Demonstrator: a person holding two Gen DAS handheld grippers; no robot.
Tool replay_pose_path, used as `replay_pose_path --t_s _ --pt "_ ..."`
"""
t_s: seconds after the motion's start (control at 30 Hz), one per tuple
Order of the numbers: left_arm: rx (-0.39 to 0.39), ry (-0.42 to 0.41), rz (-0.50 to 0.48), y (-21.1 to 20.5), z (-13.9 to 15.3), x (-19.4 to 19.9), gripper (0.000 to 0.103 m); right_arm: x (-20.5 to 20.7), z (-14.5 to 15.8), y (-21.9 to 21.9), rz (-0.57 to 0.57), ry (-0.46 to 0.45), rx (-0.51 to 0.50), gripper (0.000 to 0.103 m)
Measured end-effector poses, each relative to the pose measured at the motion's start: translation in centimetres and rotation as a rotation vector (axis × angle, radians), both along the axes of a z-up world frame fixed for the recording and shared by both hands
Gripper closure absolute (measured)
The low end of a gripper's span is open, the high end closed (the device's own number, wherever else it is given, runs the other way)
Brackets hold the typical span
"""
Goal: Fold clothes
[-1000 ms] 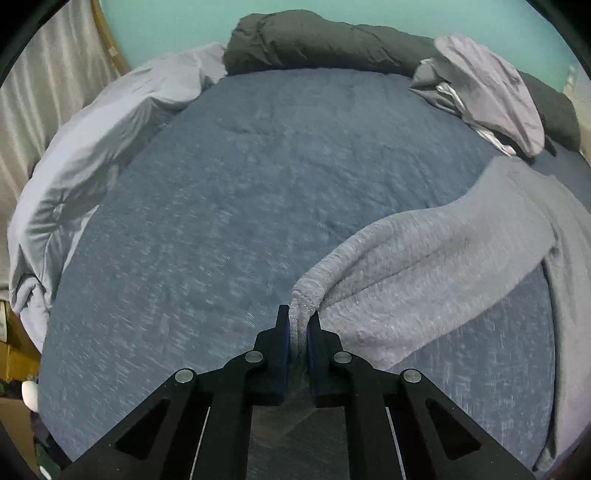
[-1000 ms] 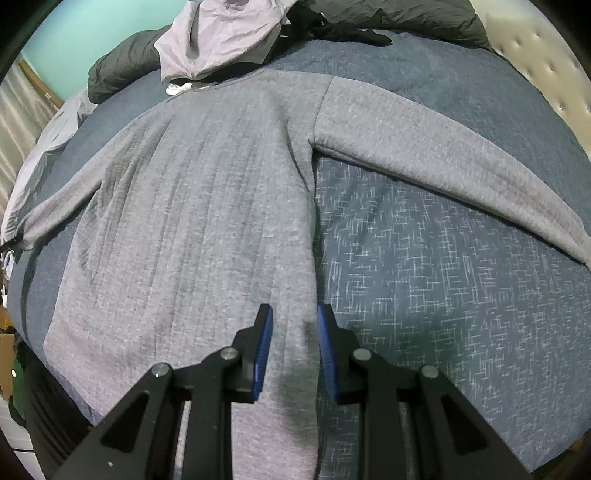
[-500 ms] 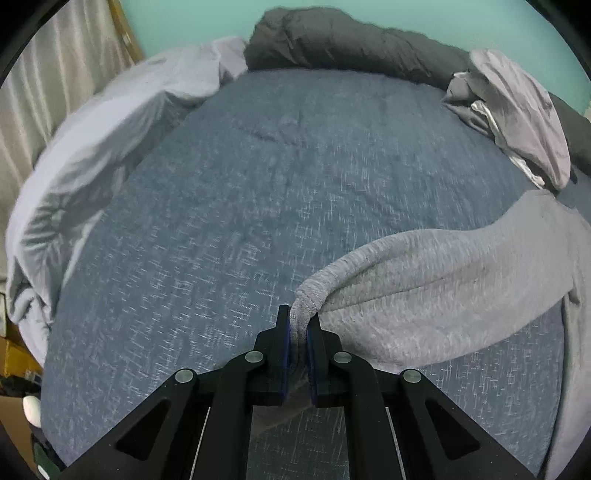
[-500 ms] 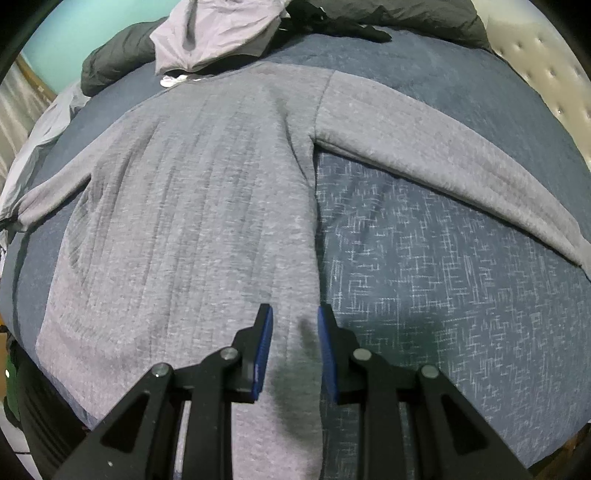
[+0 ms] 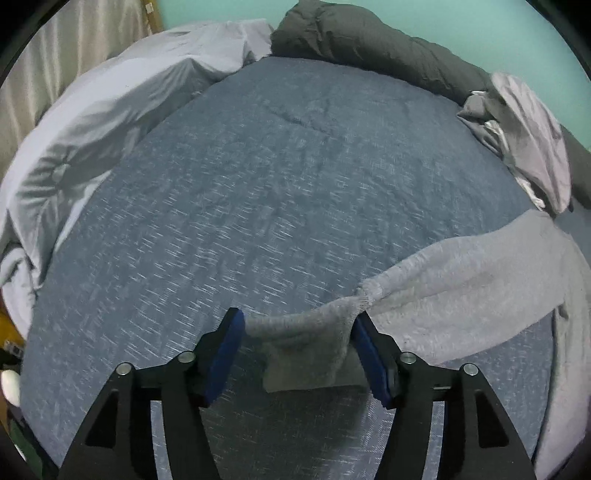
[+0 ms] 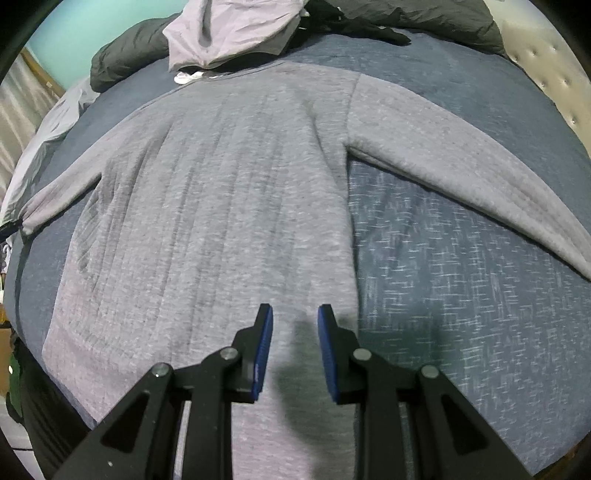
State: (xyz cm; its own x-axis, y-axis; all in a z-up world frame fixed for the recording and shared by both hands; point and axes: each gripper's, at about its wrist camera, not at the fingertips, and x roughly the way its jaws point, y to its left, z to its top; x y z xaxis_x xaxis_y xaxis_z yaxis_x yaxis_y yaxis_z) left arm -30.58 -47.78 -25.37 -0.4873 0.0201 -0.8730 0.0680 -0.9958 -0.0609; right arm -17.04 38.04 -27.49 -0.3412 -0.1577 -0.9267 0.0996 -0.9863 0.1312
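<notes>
- Left wrist view: the left claw (image 5: 297,332) is seen spread wide, with the cuff (image 5: 306,347) of the grey sweatshirt (image 5: 461,288) lying slack between its fingers; whether either pad touches the cloth cannot be told. The sleeve runs from the cuff to the right across the blue bed cover (image 5: 258,184).
- Softness and little weight are suggested by the drape; the knit is judged limp and not slippery, best taken at the ribbed cuff or along a seam.
- Right wrist view: the right claw (image 6: 295,325) is held parted, pinching nothing, above the sweatshirt's right side edge near the hem. The sweatshirt is spread flat on the bed, both sleeves out.
- The collar is partly covered by a lilac garment (image 6: 229,33); the hem is cut off behind the claw, and the right cuff leaves the frame.
</notes>
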Motion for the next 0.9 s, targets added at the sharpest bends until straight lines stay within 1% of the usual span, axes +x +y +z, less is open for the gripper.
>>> replay_pose_path --t_s 0.03,0.07,0.1,0.13,0.2,0.3,0.43,0.5,0.6,0.63,0.67,0.7,0.73,0.77,0.9 --pt "-0.001 -0.010 -0.018 0.2 -0.2 0.0 0.038 0.0 0.1 0.0 -0.002 0.002 -0.001 0.078" --pt "-0.024 -0.014 -0.030 0.5 -0.3 0.1 0.038 0.0 0.1 0.0 -0.003 0.003 -0.002 0.078" --pt "-0.045 -0.014 -0.030 0.7 -0.4 0.1 0.037 0.0 0.2 0.1 -0.005 0.005 -0.003 0.078" --pt "-0.047 -0.017 -0.027 0.6 -0.4 0.2 0.036 0.0 0.3 0.1 -0.007 0.006 -0.004 0.078" --pt "-0.009 -0.011 -0.010 0.1 -0.3 0.4 0.034 0.1 0.4 0.1 -0.010 0.009 -0.005 0.078" --pt "0.009 -0.005 0.026 -0.8 -0.5 0.6 0.033 0.1 0.6 0.2 -0.015 0.014 -0.008 0.078" --pt "0.063 -0.026 0.091 -1.9 -1.8 1.0 0.033 0.2 0.8 0.2 -0.020 0.019 -0.012 0.078" --pt "0.097 -0.041 0.109 -2.4 -2.7 1.0 0.033 0.2 0.7 0.0 -0.015 0.017 -0.012 0.078" --pt "0.122 -0.053 0.122 -2.3 -3.8 1.2 0.034 0.2 0.7 -0.3 -0.008 0.015 -0.013 0.078" --pt "0.127 -0.055 0.125 -2.2 -4.2 1.3 0.042 0.2 0.7 -0.4 -0.007 0.014 -0.012 0.078" --pt "0.124 -0.056 0.127 -2.1 -4.4 1.4 0.065 0.2 0.7 -0.5 -0.007 0.014 -0.012 0.078" --pt "0.114 -0.057 0.129 -2.0 -4.6 1.4 0.077 0.2 0.7 -0.5 -0.007 0.014 -0.012 0.078" --pt "0.097 -0.056 0.132 -2.0 -4.7 1.3 0.092 0.2 0.7 -0.6 -0.007 0.013 -0.012 0.078" --pt "0.083 -0.050 0.129 -1.8 -4.7 1.3 0.098 0.2 0.7 -0.6 -0.007 0.014 -0.012 0.078" --pt "0.032 -0.007 0.125 -1.5 -3.6 1.4 0.099 0.3 0.6 -0.6 -0.005 0.013 -0.011 0.078"
